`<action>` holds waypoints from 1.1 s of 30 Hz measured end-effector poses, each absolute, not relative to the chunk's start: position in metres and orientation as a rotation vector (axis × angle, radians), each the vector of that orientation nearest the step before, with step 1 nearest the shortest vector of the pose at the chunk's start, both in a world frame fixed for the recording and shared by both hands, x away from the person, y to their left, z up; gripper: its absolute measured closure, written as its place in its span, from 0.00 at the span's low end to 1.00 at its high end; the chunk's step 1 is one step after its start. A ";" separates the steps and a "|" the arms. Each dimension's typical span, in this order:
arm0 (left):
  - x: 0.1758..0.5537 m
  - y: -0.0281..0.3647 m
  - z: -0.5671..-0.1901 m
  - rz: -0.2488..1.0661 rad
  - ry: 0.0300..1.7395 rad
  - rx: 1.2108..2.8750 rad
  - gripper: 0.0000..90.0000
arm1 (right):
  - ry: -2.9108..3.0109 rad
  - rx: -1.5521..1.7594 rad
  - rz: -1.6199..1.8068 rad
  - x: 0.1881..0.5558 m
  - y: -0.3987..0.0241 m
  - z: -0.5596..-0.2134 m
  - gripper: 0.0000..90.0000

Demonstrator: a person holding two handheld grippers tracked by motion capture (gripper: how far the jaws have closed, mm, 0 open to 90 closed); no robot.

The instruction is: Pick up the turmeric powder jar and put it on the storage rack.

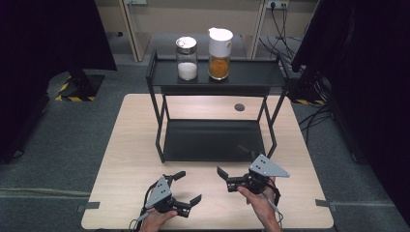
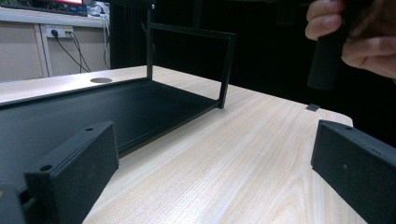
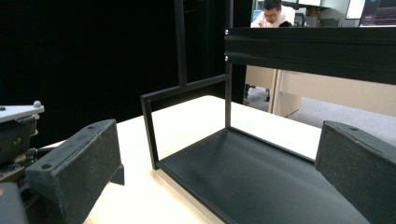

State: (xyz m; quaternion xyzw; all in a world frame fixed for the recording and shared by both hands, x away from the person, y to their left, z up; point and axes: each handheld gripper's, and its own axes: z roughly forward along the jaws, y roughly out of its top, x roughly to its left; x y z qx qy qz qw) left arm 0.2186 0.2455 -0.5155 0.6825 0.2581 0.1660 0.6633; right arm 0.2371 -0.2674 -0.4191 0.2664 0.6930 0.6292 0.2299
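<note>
While both grippers are held low over the near edge of the wooden table [image 1: 130, 145], nothing is gripped by either. The left gripper [image 1: 189, 188] is seen at about 7 o'clock in the high view, its jaws spread wide and empty; in the left gripper view bare tabletop is seen between its two black jaws. The right gripper [image 1: 235, 164] is held at about 5 o'clock by the person's right hand [image 1: 258, 200], its jaws likewise spread wide with nothing between them, and a grey three-cornered plate is carried on top.

A black two-tier rack [image 1: 159, 63] is stood on the table at 12 o'clock from both grippers, its lower tray [image 1: 212, 140] just beyond their jaws. The lower tray is viewed between the jaws in the right gripper view.

On the upper tier two jars are stood side by side, well apart from the grippers: a glass jar with a metal lid [image 1: 186, 58], partly filled with white grains, at 11 o'clock, and a white-lidded jar [image 1: 220, 46] with orange contents just beside it at 1 o'clock.
</note>
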 end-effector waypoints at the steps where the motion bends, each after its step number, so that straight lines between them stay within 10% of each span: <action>1: 0.219 0.246 -0.516 0.375 0.583 1.543 0.00 | 1.905 0.733 1.733 0.236 -0.268 -0.421 0.01; 33: 0.222 0.249 -0.516 0.391 0.619 1.525 0.00 | 1.952 0.792 1.747 0.226 -0.278 -0.469 0.01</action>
